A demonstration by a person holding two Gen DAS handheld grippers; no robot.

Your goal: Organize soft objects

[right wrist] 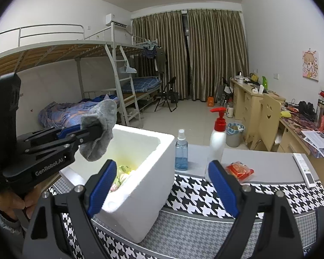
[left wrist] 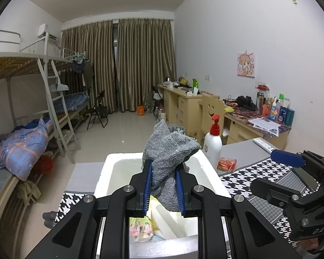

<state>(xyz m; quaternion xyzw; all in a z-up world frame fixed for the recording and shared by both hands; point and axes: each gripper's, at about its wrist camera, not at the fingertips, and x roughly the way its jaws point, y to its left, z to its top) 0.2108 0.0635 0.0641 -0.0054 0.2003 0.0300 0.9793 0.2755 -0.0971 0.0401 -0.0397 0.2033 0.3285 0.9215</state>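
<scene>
My left gripper point(left wrist: 163, 172) is shut on a grey knitted cloth point(left wrist: 169, 151) and holds it above the open white foam box point(left wrist: 207, 172). The right wrist view shows the same gripper point(right wrist: 97, 132) with the cloth point(right wrist: 99, 127) hanging over the box's left rim point(right wrist: 140, 133). Inside the box lie soft items, one pink and floral point(left wrist: 140, 231), seen also in the right wrist view point(right wrist: 123, 172). My right gripper point(right wrist: 162, 185) is open and empty, to the right of the box above the houndstooth mat point(right wrist: 196, 192).
On the grey table behind the box stand a blue spray bottle point(right wrist: 181, 151) and a white pump bottle with a red top point(right wrist: 217, 142). A red packet point(right wrist: 239, 170) and a white remote point(right wrist: 304, 170) lie to the right. Bunk beds stand left, desks right.
</scene>
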